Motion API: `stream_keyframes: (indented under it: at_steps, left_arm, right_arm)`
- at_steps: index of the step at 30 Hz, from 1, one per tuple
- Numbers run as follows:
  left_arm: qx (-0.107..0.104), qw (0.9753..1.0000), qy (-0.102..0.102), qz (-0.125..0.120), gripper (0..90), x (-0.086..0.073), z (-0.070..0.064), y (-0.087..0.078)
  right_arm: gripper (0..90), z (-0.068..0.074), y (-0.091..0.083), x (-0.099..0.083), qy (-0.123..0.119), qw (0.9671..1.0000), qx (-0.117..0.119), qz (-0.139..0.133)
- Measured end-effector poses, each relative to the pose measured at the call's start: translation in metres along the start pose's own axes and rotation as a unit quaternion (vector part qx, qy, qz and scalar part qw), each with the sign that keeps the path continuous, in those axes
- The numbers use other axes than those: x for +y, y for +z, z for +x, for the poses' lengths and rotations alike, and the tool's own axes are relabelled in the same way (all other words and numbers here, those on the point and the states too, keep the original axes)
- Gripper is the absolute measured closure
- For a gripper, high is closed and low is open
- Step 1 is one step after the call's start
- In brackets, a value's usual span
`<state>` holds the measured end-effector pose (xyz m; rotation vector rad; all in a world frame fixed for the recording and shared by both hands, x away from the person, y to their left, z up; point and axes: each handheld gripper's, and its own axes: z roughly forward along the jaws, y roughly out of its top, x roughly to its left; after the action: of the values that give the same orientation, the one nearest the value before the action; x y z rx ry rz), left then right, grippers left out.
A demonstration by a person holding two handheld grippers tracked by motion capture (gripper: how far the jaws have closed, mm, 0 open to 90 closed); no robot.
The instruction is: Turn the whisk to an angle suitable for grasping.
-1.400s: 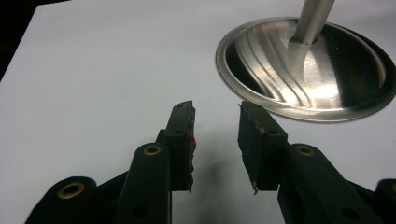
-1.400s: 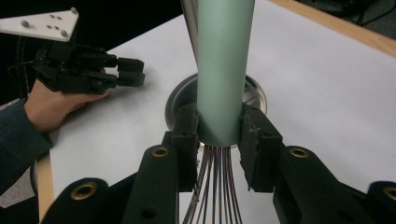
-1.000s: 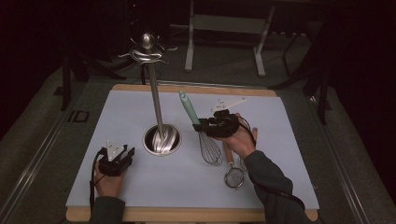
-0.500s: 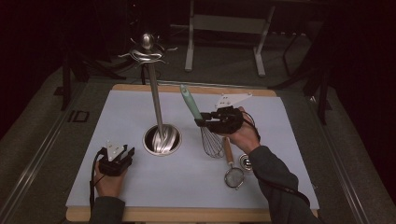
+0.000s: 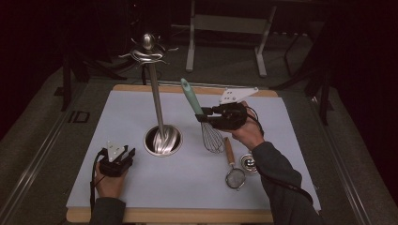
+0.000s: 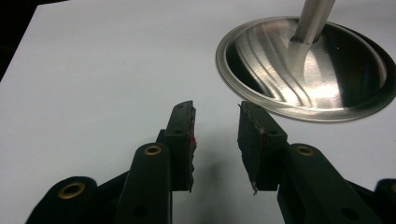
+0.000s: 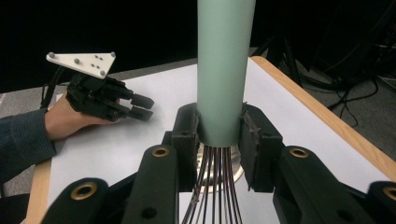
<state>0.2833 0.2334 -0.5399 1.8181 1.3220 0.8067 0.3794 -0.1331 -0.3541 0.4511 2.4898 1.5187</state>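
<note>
Whisk (image 5: 206, 119): pinched between the right gripper's jaws, lifted off the mat with its wire head hanging below the jaws and its mint-green handle slanting up above them.
Whisk handle (image 7: 225, 70): in the right gripper view it rises straight up between the two black jaws, which press on its lower end from both sides; the wires fan out just below them.
Right gripper (image 5: 206, 117): clamped on the whisk at the joint of handle and wires, held in the person's right hand above the mat, with its grey plate on top.
Stand base (image 5: 162, 139): a round steel dish to the left of the right gripper's jaws, well below them; in the left gripper view it lies ahead of the jaws and to their right, apart from them.
Stand pole (image 5: 155, 96): goes up from the dish to curved hooks at the top, beside the raised whisk without touching it.
Left gripper (image 6: 215, 140): jaws spread with bare mat between them, holding nothing; it sits low on the mat near the stand base.
Strainer (image 5: 233, 171): lies flat on the mat below the right gripper's jaws, wooden handle pointing towards the whisk's wires.
Small round metal piece (image 5: 248, 162): just beside the strainer, partly behind the right forearm.
Mat (image 5: 131, 108): pale sheet over the wooden table, under everything.
</note>
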Motion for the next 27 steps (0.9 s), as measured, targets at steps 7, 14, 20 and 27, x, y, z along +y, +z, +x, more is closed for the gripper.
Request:
stream_keyframes:
  at_steps: [7,14,20,27]
  left_arm:
    - [0.000,1.0000,0.001,0.000,66.6,0.000,0.000,0.000]
    - [0.000,1.0000,0.000,0.000,66.6,0.000,0.000,0.000]
    - [0.001,1.0000,0.002,0.001,66.6,0.000,0.000,0.000]
    - [0.001,1.0000,0.001,0.001,66.6,0.000,0.000,0.000]
  right_arm:
    - [69.2,0.002,-0.004,0.008,-0.012,0.9999,0.004,-0.009]
    - [69.2,0.004,-0.008,0.016,-0.020,0.9996,0.006,-0.018]
    - [69.2,0.005,-0.012,0.024,-0.029,0.9992,0.008,-0.026]
    - [69.2,0.009,-0.013,0.037,-0.039,0.9986,0.010,-0.034]
